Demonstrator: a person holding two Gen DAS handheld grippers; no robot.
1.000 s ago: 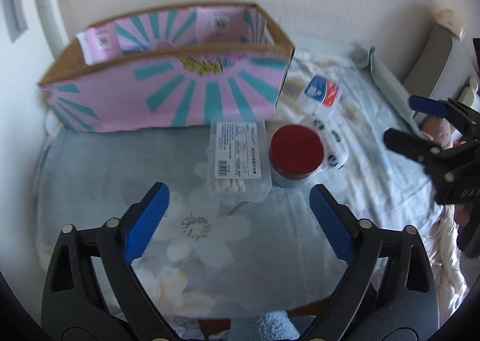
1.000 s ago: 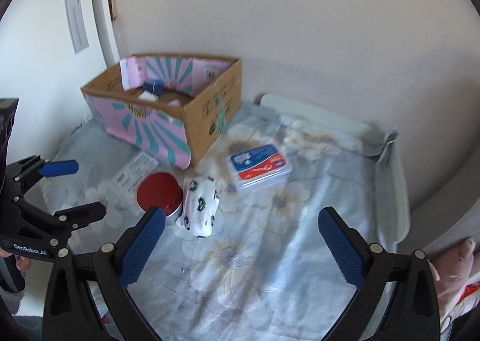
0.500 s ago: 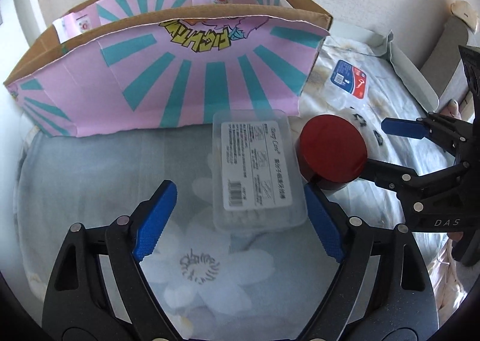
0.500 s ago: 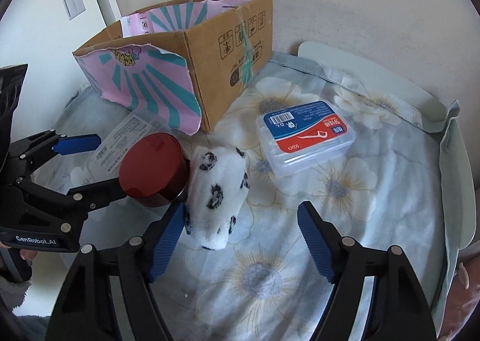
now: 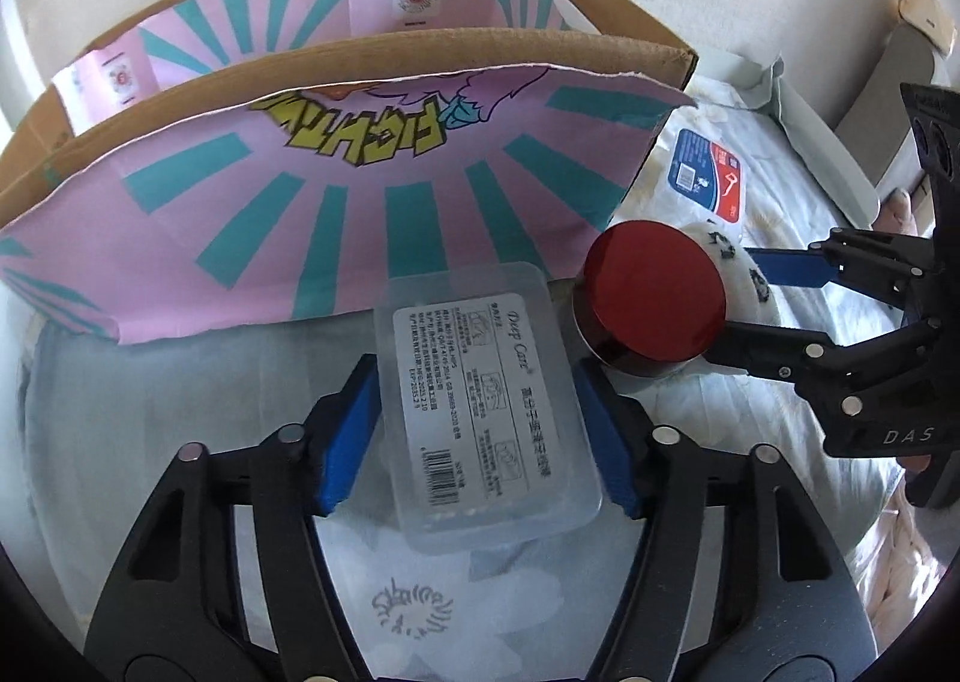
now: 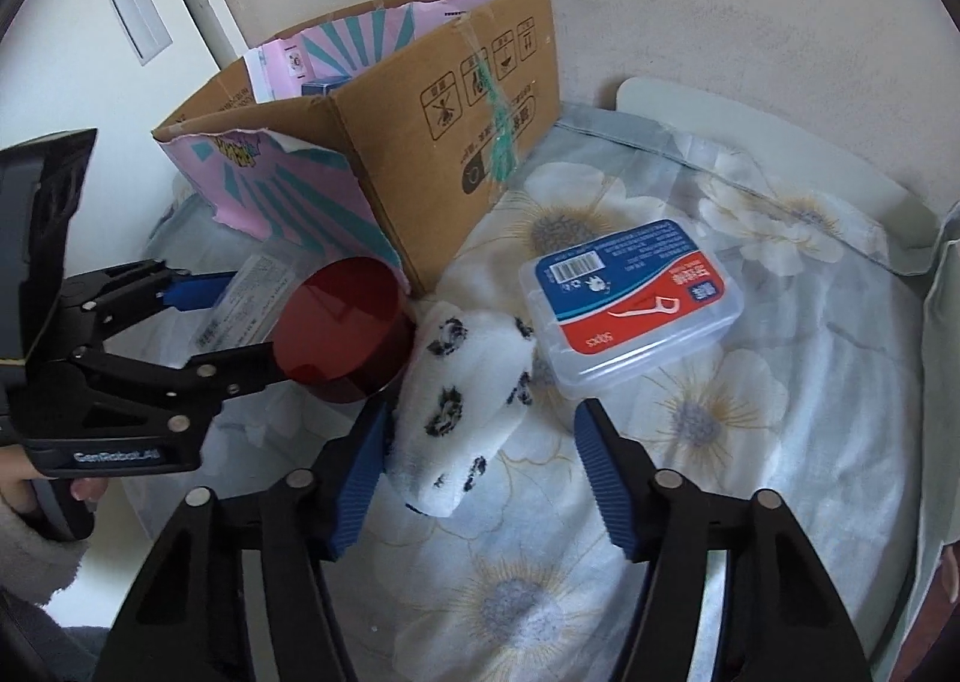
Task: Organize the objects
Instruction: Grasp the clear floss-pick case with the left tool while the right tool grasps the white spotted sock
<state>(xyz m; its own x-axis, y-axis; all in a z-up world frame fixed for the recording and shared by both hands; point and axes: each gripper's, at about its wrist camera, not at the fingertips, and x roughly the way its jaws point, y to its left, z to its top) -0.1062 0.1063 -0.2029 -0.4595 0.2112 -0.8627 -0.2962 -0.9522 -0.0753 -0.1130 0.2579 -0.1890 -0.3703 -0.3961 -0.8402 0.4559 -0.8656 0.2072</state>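
A clear plastic box of cotton swabs [image 5: 480,418] lies on the floral sheet. My left gripper [image 5: 477,382] straddles it with closing jaws, and both blue pads [image 5: 351,436] touch its long sides. A rolled white sock with black spots [image 6: 462,412] lies between the closing jaws of my right gripper [image 6: 480,424]. The left pad [image 6: 363,478] touches the sock, while the right pad stands clear of it. A red-lidded round tin [image 5: 651,295] sits between the swab box and the sock. From the right wrist, the left gripper [image 6: 240,322] appears beside the tin [image 6: 342,322].
An open cardboard box [image 6: 456,129] with a pink and teal flap [image 5: 360,190] stands just behind the objects. A floss-pick box [image 6: 636,310] with a blue and red label lies right of the sock. A person's hand [image 6: 78,493] holds the left gripper. A wall rises close behind.
Both grippers have come down and forward onto the bed. The left jaws have narrowed onto the swab box. The right jaws have narrowed around the spotted sock.
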